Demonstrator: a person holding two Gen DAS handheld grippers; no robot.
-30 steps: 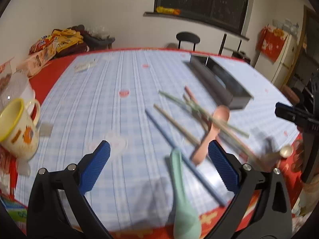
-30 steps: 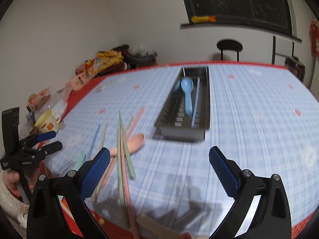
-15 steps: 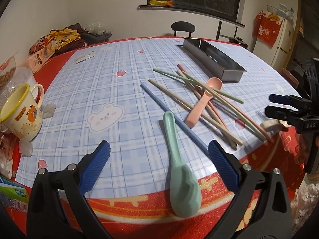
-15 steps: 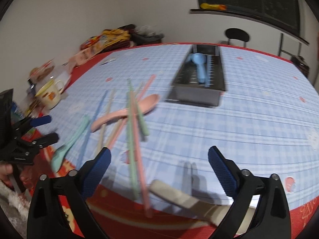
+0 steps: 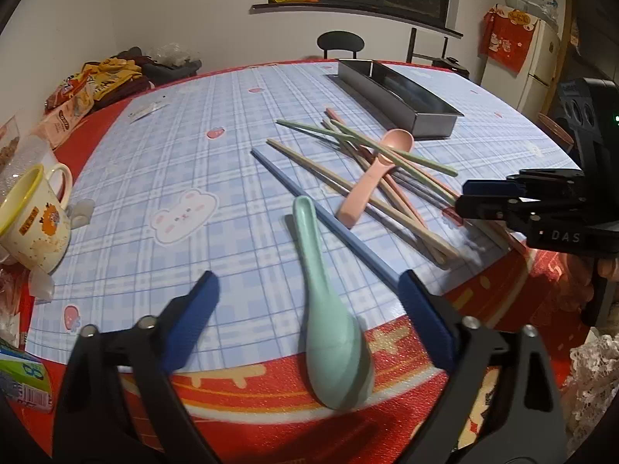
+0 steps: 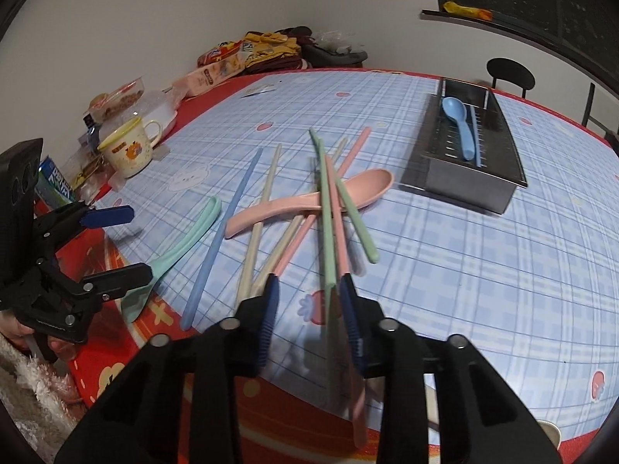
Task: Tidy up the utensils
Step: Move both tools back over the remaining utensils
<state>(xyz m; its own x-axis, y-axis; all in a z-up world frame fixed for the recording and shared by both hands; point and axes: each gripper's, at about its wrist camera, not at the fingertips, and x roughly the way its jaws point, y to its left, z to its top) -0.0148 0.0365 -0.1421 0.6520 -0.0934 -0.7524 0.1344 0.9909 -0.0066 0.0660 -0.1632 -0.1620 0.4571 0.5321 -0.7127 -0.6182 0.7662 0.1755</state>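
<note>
Chopsticks, a thin green plastic stick point(image 6: 329, 232) and a pink one point(image 6: 337, 216): light, stiff, slippery; right gripper point(image 6: 309, 290), jaws just narrowed around near ends, contact unclear; left gripper point(image 5: 309, 294) wide, empty.

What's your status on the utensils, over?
Right gripper closing around green and pink chopsticks, pads not yet pressing. Left gripper open over mint spoon. Blue spoon already in tray. Pile tangled.

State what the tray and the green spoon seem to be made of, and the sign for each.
Tray: probably stainless steel, brushed; grey walls with a dull sheen and a slotted floor.
Green spoon: likely matte plastic; even pastel colour, soft moulded edges, no glaze shine.
</note>
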